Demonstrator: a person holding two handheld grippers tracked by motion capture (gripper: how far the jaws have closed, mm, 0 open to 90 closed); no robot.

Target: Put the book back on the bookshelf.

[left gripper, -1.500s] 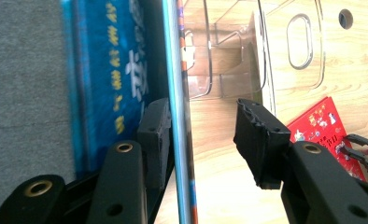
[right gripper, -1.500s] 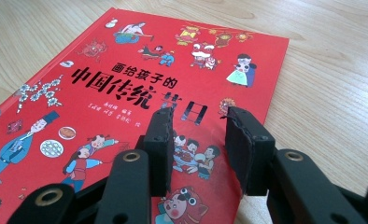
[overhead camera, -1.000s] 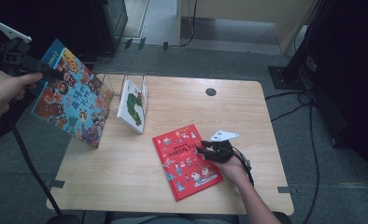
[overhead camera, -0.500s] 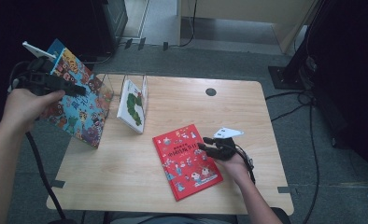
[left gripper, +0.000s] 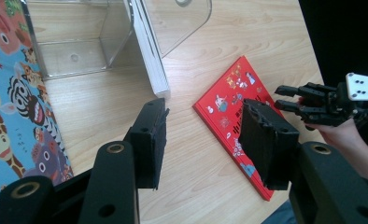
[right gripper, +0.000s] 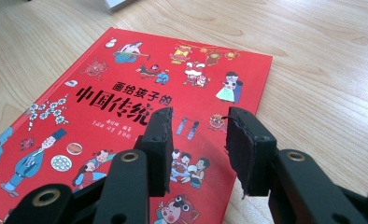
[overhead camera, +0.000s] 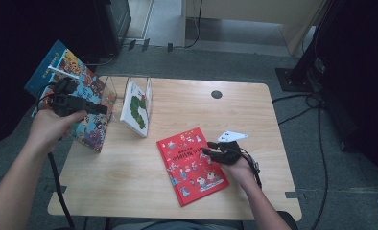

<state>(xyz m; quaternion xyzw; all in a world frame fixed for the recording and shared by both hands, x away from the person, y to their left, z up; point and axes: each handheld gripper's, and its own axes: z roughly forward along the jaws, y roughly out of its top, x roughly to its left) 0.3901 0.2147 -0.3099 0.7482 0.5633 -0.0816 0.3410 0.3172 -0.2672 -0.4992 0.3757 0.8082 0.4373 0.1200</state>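
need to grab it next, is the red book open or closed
Closed: the red book lies flat on the table, front cover up, no pages spread.

We look down on a light wooden table point(overhead camera: 254, 120) with rounded corners and a dark round hole point(overhead camera: 216, 94) near its far edge. A red picture book point(overhead camera: 192, 165) lies flat on the wood, its right edge directly beneath our right gripper point(overhead camera: 215, 152), whose jaws stand apart just above the cover. A clear acrylic book stand point(overhead camera: 111, 86) sits at the far left corner, ahead of our left gripper point(overhead camera: 98, 108); a white book point(overhead camera: 135, 111) leans upright in it. A colourful animal book point(overhead camera: 84, 117) stands tilted at the table's left edge, just beside that claw's spread jaws.
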